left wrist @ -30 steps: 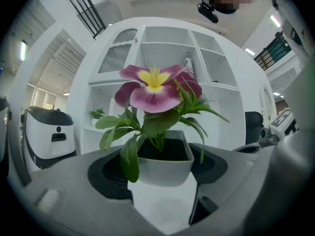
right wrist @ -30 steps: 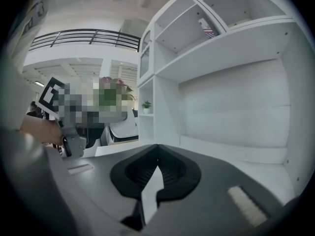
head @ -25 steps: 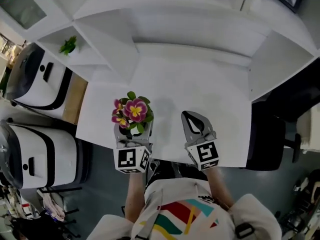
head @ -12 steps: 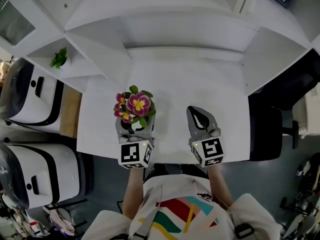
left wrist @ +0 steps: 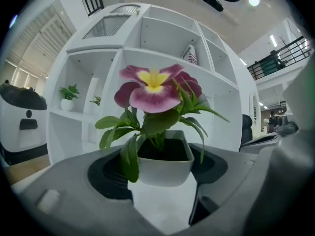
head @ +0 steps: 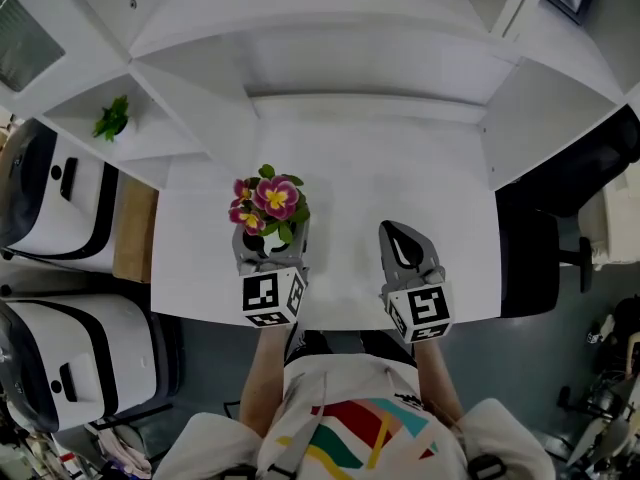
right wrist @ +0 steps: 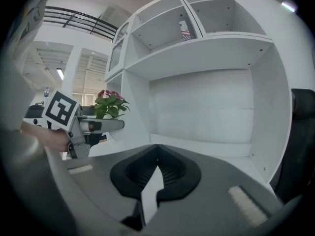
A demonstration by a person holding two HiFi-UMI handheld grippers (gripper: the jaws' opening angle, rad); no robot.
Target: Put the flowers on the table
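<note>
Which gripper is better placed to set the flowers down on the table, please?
Left: the left gripper holds the flower pot over the table; the right gripper is shut and empty.

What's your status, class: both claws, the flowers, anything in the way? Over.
Left claw shut on flower pot. Right claw shut, empty. Pot over near side of table; touchdown unclear. Nothing in the way.

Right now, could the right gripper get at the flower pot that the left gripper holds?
Probably yes. The right gripper, shut and empty, is beside the flower pot with only bare table between. The left gripper clamps the pot's sides, though.
</note>
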